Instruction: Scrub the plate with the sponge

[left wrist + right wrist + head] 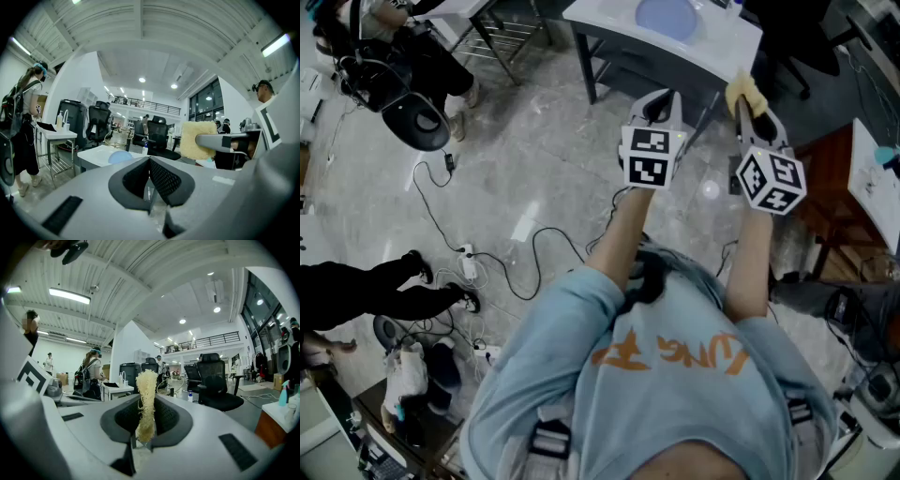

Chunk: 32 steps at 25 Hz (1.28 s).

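In the head view I hold both grippers over open floor, just short of the white table's (733, 39) near edge; the blue plate (667, 17) lies farther in. In the left gripper view, the left gripper (150, 161) has its fingers pressed together, empty. In the right gripper view, the right gripper (145, 420) clamps the yellow sponge (146, 385) upright.

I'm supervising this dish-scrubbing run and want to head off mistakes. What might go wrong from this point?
The plate lies unheld on the table, and the left tongs are shut and empty; scrubbing might slide it.
The right tongs grip the sponge with much of it sticking out past them; hard pressing could fold it or work it loose.
Cables trail over the floor near the person; stepping toward the table might snag one.
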Each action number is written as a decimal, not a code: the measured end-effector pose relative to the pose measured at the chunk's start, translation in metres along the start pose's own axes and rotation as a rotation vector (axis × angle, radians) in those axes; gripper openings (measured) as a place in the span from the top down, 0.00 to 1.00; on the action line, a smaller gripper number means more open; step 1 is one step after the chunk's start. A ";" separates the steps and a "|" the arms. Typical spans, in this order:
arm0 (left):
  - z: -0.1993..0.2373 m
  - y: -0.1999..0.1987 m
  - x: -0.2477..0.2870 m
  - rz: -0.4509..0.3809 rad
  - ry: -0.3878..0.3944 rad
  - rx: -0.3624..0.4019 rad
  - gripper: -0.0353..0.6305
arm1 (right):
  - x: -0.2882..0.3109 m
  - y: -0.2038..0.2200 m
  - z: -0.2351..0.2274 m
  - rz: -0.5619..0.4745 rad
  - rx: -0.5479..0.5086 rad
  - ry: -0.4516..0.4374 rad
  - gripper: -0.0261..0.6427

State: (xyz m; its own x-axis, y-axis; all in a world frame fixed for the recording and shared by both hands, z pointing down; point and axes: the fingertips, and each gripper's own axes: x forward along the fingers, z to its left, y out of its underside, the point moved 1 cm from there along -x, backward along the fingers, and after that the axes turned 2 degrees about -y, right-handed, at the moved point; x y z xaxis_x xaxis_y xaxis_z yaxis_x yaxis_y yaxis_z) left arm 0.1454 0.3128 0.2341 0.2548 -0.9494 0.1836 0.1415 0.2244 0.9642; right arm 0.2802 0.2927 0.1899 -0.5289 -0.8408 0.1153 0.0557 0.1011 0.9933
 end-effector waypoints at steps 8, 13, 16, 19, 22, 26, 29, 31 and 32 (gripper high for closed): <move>0.040 0.003 -0.023 -0.035 -0.101 -0.016 0.94 | 0.014 0.028 0.016 0.033 0.022 -0.043 0.89; 0.059 0.002 -0.020 -0.028 -0.156 -0.015 0.94 | 0.028 0.043 0.014 0.055 0.008 -0.074 0.89; 0.058 0.001 -0.027 -0.050 -0.153 0.003 0.94 | 0.025 0.045 0.019 0.037 0.003 -0.084 0.89; 0.055 0.002 -0.054 -0.093 -0.147 0.018 0.94 | 0.004 0.046 0.036 0.001 -0.020 -0.090 0.89; 0.056 -0.001 -0.067 -0.131 -0.151 0.017 0.94 | -0.006 0.043 0.036 -0.029 -0.025 -0.081 0.89; 0.071 -0.023 -0.036 -0.144 -0.140 -0.008 0.94 | 0.021 0.031 -0.001 -0.043 -0.001 -0.036 0.89; 0.080 -0.033 -0.024 -0.171 -0.125 -0.013 0.94 | 0.032 0.029 -0.013 -0.051 0.002 -0.019 0.89; 0.086 -0.037 -0.016 -0.183 -0.115 -0.020 0.94 | 0.040 0.028 -0.015 -0.056 -0.007 -0.020 0.89; 0.088 -0.040 -0.008 -0.185 -0.109 -0.023 0.94 | 0.047 0.026 -0.018 -0.055 -0.011 -0.021 0.89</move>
State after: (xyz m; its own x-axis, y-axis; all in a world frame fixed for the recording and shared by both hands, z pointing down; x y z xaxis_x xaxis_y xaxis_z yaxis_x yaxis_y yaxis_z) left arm 0.0531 0.2916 0.2106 0.1181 -0.9927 0.0251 0.1984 0.0483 0.9789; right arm 0.2721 0.2462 0.2209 -0.5492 -0.8335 0.0599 0.0347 0.0489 0.9982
